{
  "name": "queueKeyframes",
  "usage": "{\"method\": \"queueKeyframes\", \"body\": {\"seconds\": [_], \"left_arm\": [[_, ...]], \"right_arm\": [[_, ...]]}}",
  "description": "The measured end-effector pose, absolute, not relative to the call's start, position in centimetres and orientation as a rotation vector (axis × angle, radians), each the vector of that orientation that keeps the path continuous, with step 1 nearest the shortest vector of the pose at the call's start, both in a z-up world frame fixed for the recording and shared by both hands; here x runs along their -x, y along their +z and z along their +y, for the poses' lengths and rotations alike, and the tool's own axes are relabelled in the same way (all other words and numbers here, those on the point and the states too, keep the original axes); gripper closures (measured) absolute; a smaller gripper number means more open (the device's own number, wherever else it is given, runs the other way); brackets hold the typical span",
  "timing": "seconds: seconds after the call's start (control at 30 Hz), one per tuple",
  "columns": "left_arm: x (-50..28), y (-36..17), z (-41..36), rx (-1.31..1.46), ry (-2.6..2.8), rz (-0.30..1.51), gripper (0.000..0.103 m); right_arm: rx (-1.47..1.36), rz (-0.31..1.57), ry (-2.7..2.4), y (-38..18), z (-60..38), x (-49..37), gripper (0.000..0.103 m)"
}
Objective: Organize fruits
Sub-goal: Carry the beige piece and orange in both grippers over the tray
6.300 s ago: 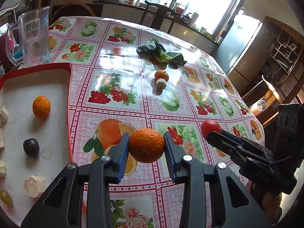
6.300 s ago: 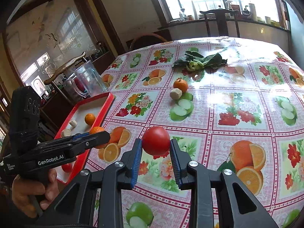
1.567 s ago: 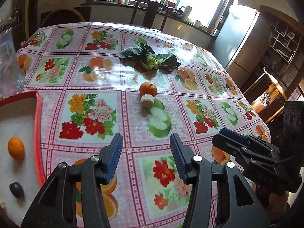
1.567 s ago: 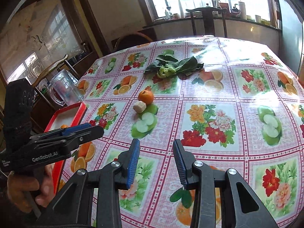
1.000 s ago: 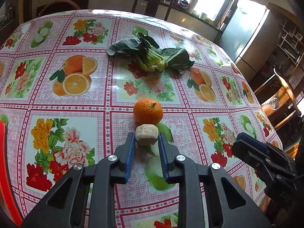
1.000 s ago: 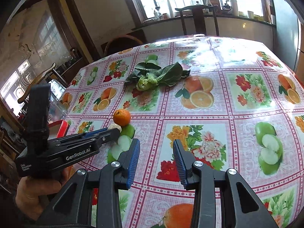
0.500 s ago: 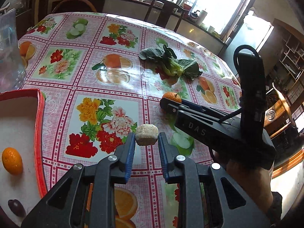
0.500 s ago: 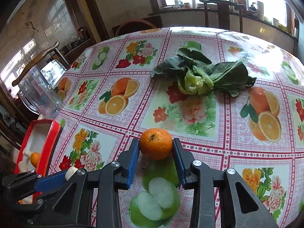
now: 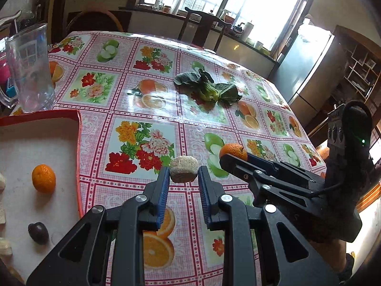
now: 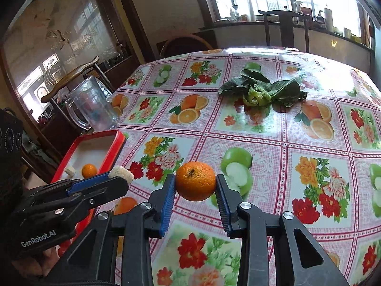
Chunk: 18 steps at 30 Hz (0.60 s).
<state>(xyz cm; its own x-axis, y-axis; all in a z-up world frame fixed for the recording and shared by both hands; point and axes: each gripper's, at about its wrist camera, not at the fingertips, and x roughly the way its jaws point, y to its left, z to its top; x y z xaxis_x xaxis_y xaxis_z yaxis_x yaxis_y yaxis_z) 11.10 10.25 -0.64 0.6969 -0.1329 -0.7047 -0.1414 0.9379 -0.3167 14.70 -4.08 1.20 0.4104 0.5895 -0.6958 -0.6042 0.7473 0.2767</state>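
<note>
My left gripper (image 9: 183, 181) is shut on a beige round chunk (image 9: 183, 168), held above the tablecloth just right of the red tray (image 9: 78, 147). Inside the tray lie an orange (image 9: 43, 178), a dark plum (image 9: 38, 233) and pale pieces at its left edge. My right gripper (image 10: 195, 194) is shut on an orange mandarin (image 10: 195, 180), lifted over the printed cloth. In the left wrist view the mandarin (image 9: 233, 151) shows at the right gripper's tip. In the right wrist view the beige chunk (image 10: 121, 173) sits in the left gripper, near the red tray (image 10: 116, 147).
A leafy green vegetable (image 9: 209, 90) lies mid-table. A clear glass jug (image 9: 29, 69) stands beside the tray's far corner. Wooden chairs (image 10: 285, 28) ring the table's far side. A hand (image 10: 31, 265) grips the left tool at lower left.
Both grippers have pulled back toward the tray side with their loads. The mandarin, on the table between the right jaws before, now hangs clear of the cloth.
</note>
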Motion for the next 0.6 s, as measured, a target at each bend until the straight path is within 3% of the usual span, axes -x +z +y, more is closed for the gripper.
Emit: {"method": "queueKeyframes", "body": {"seconds": [0.6], "left_arm": [[-2.3, 0.6, 13.7, 0.388, 0.101, 0.741, 0.081]], "right_arm": [[0.017, 0.857, 0.883, 2.9, -1.5, -4.4, 0.069]]}}
